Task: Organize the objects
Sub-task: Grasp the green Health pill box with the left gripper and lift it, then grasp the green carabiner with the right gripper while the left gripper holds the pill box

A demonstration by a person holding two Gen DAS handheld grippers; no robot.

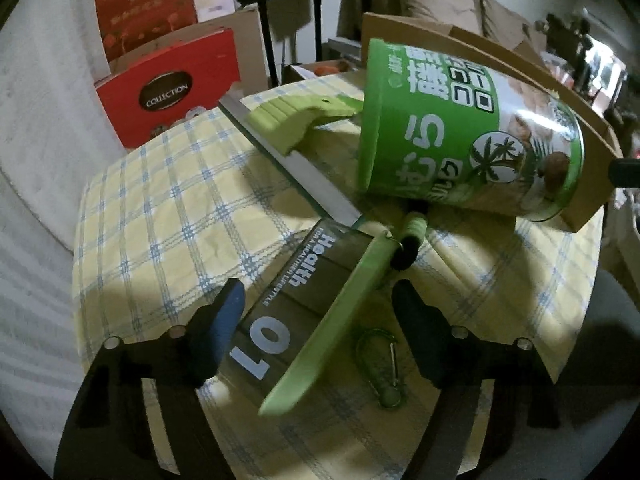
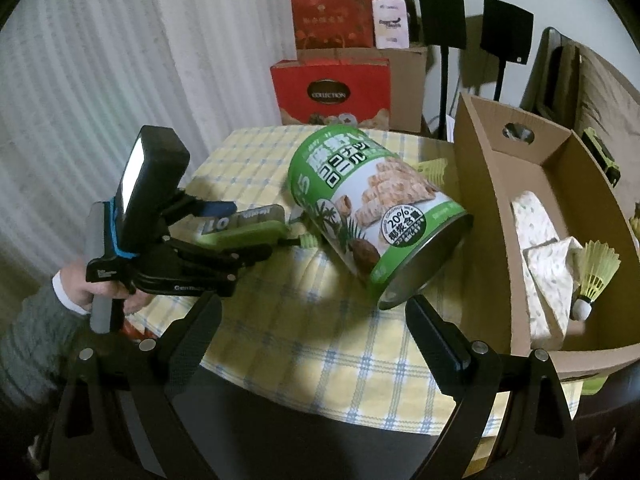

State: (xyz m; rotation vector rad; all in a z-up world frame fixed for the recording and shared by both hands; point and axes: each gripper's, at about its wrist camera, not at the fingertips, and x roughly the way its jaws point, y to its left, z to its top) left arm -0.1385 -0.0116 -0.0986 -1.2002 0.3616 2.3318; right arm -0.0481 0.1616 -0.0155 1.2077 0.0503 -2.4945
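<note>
Yellow tablecloth (image 1: 168, 216) checked in blue and white under both grippers. Green-and-white tin (image 2: 372, 216) printed with palms, ahead of the right gripper (image 2: 316, 320). Smoky translucent box (image 1: 288, 304) with white lettering and lime-green lid between the left gripper's (image 1: 316, 320) fingers. Red carton (image 2: 332, 92) beyond; plain brown cardboard box (image 2: 484, 208) to the right, yellow shuttlecock (image 2: 596, 276) inside.

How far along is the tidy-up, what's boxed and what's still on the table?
Done: a folded cloth and a shuttlecock lie in the cardboard box.
In hand: the left gripper straddles the dark Health container with the green lid; whether the fingers press it yet I cannot tell.
Left: the green can on its side, a carabiner and a green spray head remain on the checked tablecloth. The right gripper is open, empty.
</note>
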